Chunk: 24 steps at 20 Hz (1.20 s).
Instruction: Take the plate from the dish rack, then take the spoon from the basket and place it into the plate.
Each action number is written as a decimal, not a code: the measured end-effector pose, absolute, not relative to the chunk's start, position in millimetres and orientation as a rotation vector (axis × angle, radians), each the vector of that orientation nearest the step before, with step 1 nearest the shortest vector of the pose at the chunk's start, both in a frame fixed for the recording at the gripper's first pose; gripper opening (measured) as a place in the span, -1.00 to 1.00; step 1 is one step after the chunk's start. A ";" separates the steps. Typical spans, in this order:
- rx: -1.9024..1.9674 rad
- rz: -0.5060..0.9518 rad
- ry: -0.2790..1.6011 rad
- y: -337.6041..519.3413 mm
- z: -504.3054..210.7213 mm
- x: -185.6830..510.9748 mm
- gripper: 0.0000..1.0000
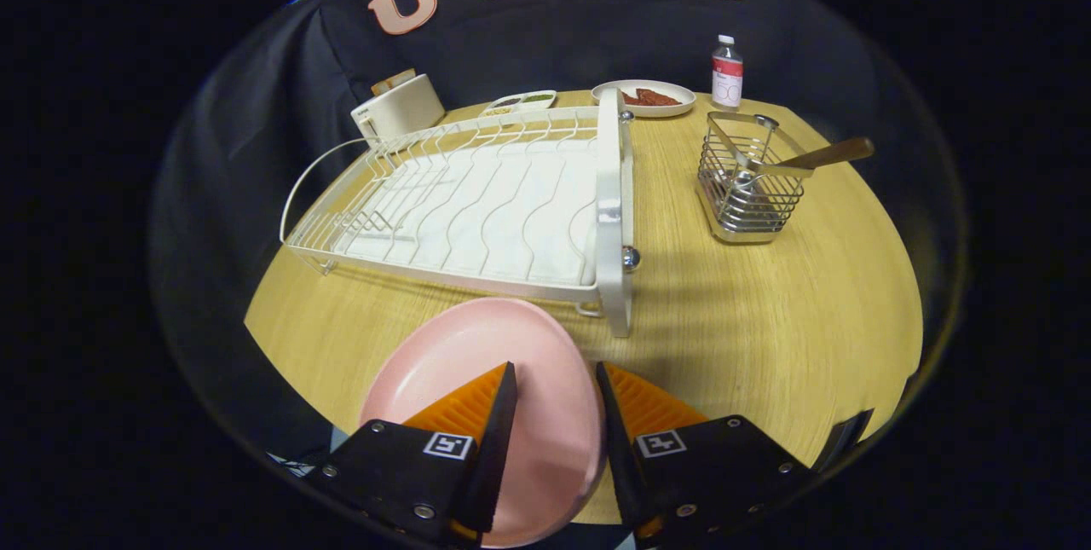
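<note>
A pink plate point(477, 345) lies face up at the near edge of the wooden table point(767, 328), just in front of the white dish rack point(612, 217). My gripper point(554, 367) is right over the plate with its fingers apart; the left finger covers part of the plate and the right finger runs along its right rim. Neither finger presses on it. The rack holds no dishes. To the right, beyond the fingers, a wire basket point(750, 200) holds a spoon point(831, 153) whose wooden handle leans out to the right.
At the back of the table stand a white toaster point(396, 107), a small divided dish point(520, 101), a white plate of red food point(643, 96) and a bottle point(727, 72). Bare wood lies between the rack and the basket.
</note>
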State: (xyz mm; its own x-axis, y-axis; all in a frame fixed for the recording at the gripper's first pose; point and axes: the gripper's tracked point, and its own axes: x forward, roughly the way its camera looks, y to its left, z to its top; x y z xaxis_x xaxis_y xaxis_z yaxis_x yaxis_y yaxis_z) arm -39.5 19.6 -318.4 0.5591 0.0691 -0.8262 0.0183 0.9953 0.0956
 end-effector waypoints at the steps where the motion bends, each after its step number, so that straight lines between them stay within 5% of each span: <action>1: 0.062 0.019 0.972 14.2 -320.7 -39.0 0.11; 11: -0.045 0.001 0.818 -15.8 -289.3 -39.6 0.20; 16: -0.096 -0.101 0.634 -66.1 -251.9 -18.9 0.70; 18: -0.089 -0.141 0.552 -85.6 -238.6 -5.6 0.76; 21: -0.093 -0.202 0.467 -113.7 -231.2 16.0 0.74; 24: -0.060 -0.272 0.423 -137.1 -231.6 35.3 0.40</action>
